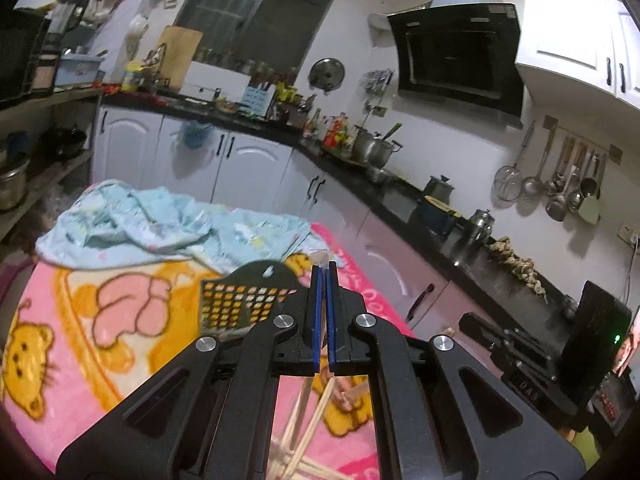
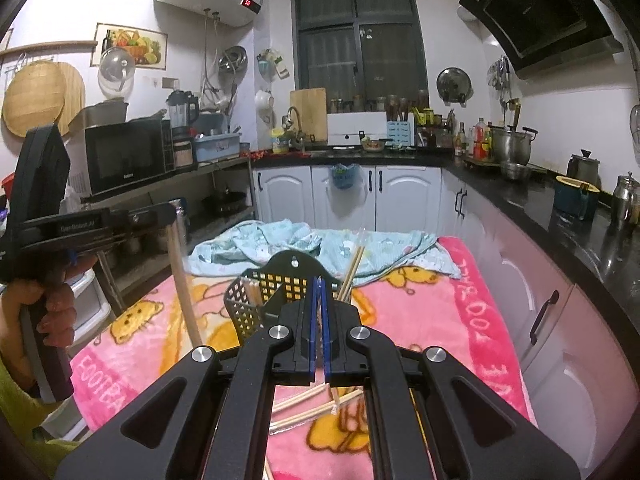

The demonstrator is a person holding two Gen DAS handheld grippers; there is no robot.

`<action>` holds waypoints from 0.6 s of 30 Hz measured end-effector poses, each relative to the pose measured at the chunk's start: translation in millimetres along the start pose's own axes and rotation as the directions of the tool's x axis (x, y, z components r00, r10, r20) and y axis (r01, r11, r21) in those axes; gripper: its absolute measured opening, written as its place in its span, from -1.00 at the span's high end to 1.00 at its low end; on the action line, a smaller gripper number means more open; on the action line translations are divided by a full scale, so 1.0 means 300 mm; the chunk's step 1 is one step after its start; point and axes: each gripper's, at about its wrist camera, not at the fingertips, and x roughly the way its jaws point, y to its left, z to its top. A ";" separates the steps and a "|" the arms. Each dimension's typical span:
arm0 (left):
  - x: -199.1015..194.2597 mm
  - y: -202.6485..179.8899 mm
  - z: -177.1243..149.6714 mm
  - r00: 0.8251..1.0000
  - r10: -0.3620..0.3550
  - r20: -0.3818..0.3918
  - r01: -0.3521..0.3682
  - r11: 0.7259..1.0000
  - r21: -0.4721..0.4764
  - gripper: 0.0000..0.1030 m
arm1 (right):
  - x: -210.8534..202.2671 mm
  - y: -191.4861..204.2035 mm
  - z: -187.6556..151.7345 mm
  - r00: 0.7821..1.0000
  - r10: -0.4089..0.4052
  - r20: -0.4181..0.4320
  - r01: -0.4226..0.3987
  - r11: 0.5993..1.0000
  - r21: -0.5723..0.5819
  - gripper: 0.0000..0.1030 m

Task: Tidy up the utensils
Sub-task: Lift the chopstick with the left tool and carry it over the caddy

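Note:
A black perforated utensil holder point(image 2: 276, 292) stands on the pink blanket point(image 2: 420, 320) with chopsticks point(image 2: 252, 304) in its left compartment; it also shows in the left wrist view point(image 1: 240, 304). My left gripper point(image 1: 323, 276) is shut on a wrapped pair of chopsticks point(image 1: 320, 258), seen in the right wrist view point(image 2: 184, 280) hanging at the holder's left. My right gripper point(image 2: 319, 284) is shut on a wrapped pair of chopsticks point(image 2: 354, 268) right beside the holder. Loose chopsticks point(image 2: 308, 408) lie on the blanket below the grippers.
A crumpled light blue cloth point(image 2: 320, 248) lies on the blanket behind the holder. White cabinets point(image 2: 400, 192) and a black counter point(image 2: 560, 216) with pots run along the back and right. A shelf with a microwave point(image 2: 128, 156) stands left.

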 end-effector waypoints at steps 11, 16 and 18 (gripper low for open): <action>0.027 -0.145 0.138 0.996 -0.042 0.080 0.036 0.996 0.084 1.00 | -0.049 -0.004 0.084 0.997 0.009 0.071 -0.010 1.000 0.007 0.95; 0.055 -0.176 0.197 0.994 -0.038 0.104 0.027 0.994 0.106 1.00 | -0.056 0.007 0.145 0.995 0.013 0.103 -0.012 1.000 -0.005 0.95; 0.066 -0.185 0.226 0.992 -0.034 0.120 0.021 0.994 0.112 1.00 | -0.059 0.017 0.175 0.993 0.012 0.119 -0.010 1.000 -0.018 0.95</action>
